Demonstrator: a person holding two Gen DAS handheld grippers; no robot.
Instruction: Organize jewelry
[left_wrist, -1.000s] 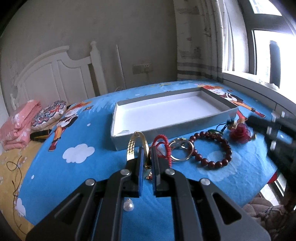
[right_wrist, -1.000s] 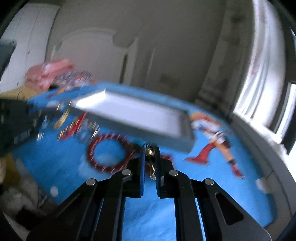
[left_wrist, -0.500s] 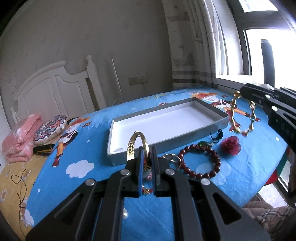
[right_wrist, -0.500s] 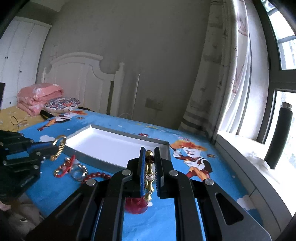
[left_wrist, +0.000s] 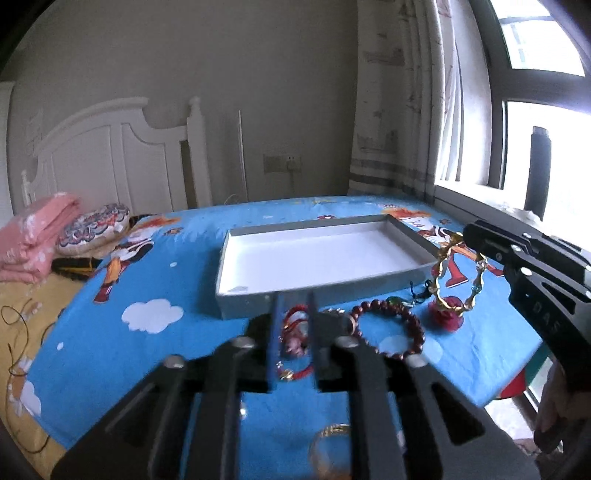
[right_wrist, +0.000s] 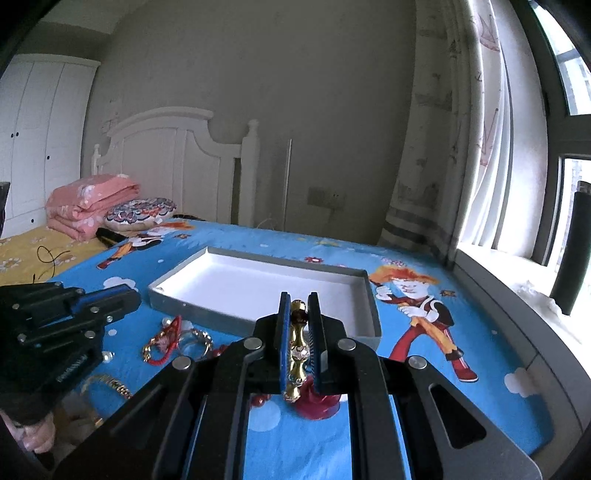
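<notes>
My right hand-held gripper (right_wrist: 298, 345) clenched on gold segmented bangle (left_wrist: 459, 280), aloft at 3 o'clock of shallow grey white-lined tray (left_wrist: 402, 230). Left hand-held gripper (left_wrist: 294, 339) parted, holding nothing. Tray bare; dark red bead bracelet (left_wrist: 391, 326), red cord bracelet (left_wrist: 293, 325), gold band (left_wrist: 330, 441) left on blue cartoon-print surface (left_wrist: 155, 280).

Tray (left_wrist: 325, 258) at 12 o'clock on worktop (left_wrist: 147, 280), bead bracelet (left_wrist: 391, 328) at its 5 o'clock, folded blanket (left_wrist: 33, 240) at 9 o'clock on bed (left_wrist: 22, 306).

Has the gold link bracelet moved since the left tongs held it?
Yes: gold link bracelet has dropped from the left tongs onto the blue cloth, short of the grey box.
</notes>
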